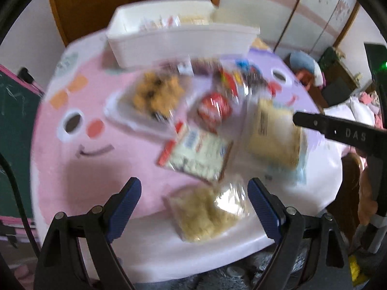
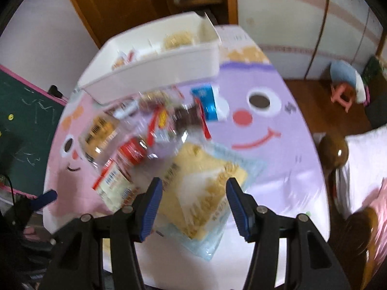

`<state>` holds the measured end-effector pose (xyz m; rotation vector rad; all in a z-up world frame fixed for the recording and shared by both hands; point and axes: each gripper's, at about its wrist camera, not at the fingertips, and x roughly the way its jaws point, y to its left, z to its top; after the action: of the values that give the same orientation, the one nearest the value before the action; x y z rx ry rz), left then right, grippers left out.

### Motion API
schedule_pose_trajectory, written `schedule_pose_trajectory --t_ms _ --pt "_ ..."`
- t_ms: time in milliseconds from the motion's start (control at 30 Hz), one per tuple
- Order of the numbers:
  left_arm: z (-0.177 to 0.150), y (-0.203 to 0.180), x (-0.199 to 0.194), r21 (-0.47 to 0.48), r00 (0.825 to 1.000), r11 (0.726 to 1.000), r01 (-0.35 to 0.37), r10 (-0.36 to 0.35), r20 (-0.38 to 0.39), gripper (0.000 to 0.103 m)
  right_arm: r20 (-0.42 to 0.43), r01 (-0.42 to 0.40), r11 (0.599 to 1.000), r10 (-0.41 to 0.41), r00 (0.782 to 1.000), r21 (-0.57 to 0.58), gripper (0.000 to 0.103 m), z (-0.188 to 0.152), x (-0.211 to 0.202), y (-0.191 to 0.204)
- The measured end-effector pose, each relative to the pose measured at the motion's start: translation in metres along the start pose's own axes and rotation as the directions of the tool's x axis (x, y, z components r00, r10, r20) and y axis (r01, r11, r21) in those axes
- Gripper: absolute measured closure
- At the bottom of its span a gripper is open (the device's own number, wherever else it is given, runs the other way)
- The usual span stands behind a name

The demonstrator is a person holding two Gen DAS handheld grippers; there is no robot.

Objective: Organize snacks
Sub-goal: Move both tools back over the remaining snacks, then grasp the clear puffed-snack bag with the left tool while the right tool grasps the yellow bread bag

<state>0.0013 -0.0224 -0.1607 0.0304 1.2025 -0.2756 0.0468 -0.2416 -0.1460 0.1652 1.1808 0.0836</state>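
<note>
Both views are motion-blurred. A white bin [image 1: 179,41] with a few packets inside stands at the far side of the round table [image 1: 96,169]. Several snack packets lie in a heap before it: a tray of brown cookies [image 1: 154,94], a red round pack [image 1: 214,111] and a red-and-white packet [image 1: 198,154]. My left gripper [image 1: 194,193] is open above a clear bag of pale snacks [image 1: 208,215] near the table's front edge. My right gripper [image 2: 193,193] hangs open over a flat yellow cracker packet [image 2: 205,183], its pads apart from it. The bin [image 2: 154,67] sits beyond.
A pink and purple cartoon-face cloth [image 2: 278,169] covers the table. A green chalkboard [image 1: 17,120] stands at the left, a wooden chair [image 2: 333,149] and white bedding [image 2: 362,164] at the right. A blue packet [image 2: 208,104] lies near the bin.
</note>
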Motion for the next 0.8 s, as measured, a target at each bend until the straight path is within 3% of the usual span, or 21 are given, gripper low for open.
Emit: schedule_pose_trajectory --t_ms 133,233,367,600,800 --pt "-0.007 -0.001 0.025 -0.037 0.995 0.997 0.062 -0.065 -0.074 0.014 -0.067 -0.021 0.999 0.024 0.997 0.047 0.048 -0.01 0.023 -0.01" --pt "-0.009 -0.001 0.035 -0.059 0.989 0.993 0.099 -0.105 -0.106 0.014 -0.071 -0.03 0.997 0.035 0.997 0.071 0.047 -0.014 0.031 -0.013" --pt "-0.008 -0.008 0.044 -0.055 0.986 0.994 0.099 -0.106 -0.128 0.014 -0.056 -0.025 0.998 0.029 0.998 0.058 0.037 -0.013 0.034 -0.01" --pt "-0.005 -0.018 0.055 -0.022 0.987 0.998 0.06 -0.063 -0.146 0.014 -0.014 -0.033 0.992 0.035 0.999 0.119 0.036 -0.015 0.026 -0.022" --pt "-0.003 -0.024 0.068 0.003 0.983 0.999 0.043 -0.041 -0.179 0.009 -0.073 -0.023 0.985 0.036 0.997 0.169 0.035 -0.021 0.038 -0.039"
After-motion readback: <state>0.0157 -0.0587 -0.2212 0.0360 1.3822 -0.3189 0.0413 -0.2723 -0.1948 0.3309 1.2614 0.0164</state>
